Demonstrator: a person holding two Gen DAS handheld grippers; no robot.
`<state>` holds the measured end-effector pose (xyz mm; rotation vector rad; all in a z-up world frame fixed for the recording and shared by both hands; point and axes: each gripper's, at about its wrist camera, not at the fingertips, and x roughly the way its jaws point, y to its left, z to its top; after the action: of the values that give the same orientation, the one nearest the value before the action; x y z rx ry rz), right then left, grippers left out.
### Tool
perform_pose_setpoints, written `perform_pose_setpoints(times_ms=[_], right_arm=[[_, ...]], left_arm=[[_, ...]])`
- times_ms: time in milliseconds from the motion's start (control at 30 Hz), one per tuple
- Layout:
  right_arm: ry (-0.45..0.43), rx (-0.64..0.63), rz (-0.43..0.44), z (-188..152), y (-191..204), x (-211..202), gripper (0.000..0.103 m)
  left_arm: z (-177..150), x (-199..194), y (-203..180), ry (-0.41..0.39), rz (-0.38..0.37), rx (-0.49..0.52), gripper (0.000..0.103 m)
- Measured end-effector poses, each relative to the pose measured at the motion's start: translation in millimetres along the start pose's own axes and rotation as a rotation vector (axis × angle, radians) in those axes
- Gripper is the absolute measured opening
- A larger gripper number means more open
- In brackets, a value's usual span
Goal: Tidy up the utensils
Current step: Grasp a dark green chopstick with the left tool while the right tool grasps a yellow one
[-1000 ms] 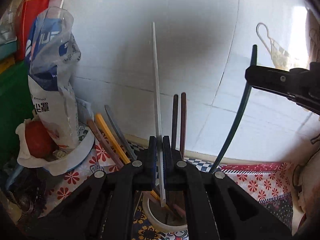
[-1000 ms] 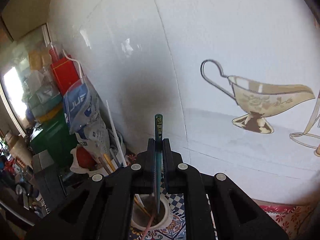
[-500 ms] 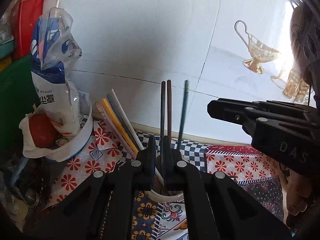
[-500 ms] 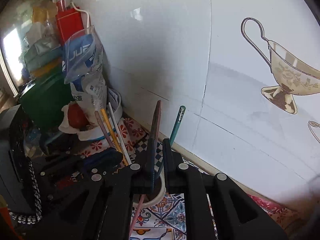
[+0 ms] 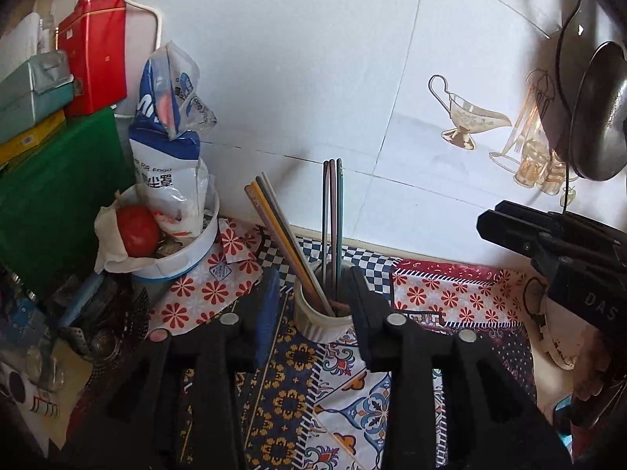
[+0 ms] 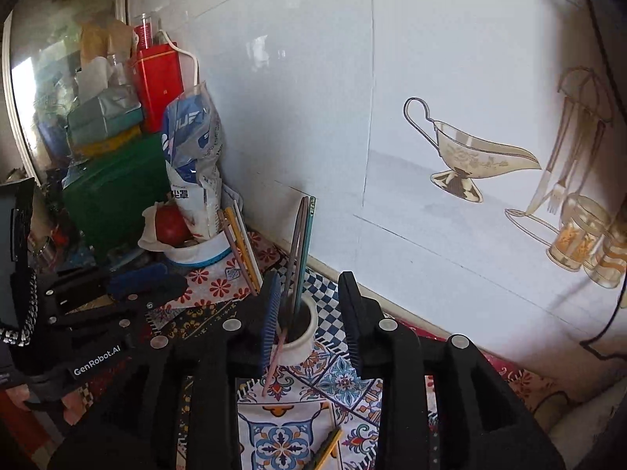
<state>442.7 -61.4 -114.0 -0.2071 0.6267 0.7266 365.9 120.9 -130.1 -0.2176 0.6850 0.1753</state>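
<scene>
A white ceramic cup stands on the patterned cloth by the tiled wall and holds several chopsticks: brown and teal ones upright, and pink, yellow and white ones leaning left. My left gripper is open and empty, just in front of the cup. My right gripper is open and empty, its jaws either side of the cup. A pink chopstick lies against the cup's front. A yellow-tipped chopstick lies on the cloth.
A white bowl with a red apple and a blue-white bag stands left of the cup. Green, red and teal boxes are stacked at far left. A dark pan hangs at right. The tiled wall is close behind.
Both grippers have opened and drawn back from the cup. The white chopstick and the teal chopstick they held now stand in the cup.
</scene>
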Motion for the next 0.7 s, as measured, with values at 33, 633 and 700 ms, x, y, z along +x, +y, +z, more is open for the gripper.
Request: perform_pose_setpoints(times_ms=[33,633,700], right_arm=[[-0.001,0.006,-0.002,-4,1,-5,0.028],[0.296,0.243,-0.116,-154,-18,-2,0.030],[0.354,0.280,-0.111,-177,-21,7,0.030]], left_arm=[[-5,-5,1,-0.002,0.006,-0.003,0.042],[-104,-12,3,0.230,-0.018,0.034,0.046],[-117,-7,0,0.268,-0.022,0.044,0.046]])
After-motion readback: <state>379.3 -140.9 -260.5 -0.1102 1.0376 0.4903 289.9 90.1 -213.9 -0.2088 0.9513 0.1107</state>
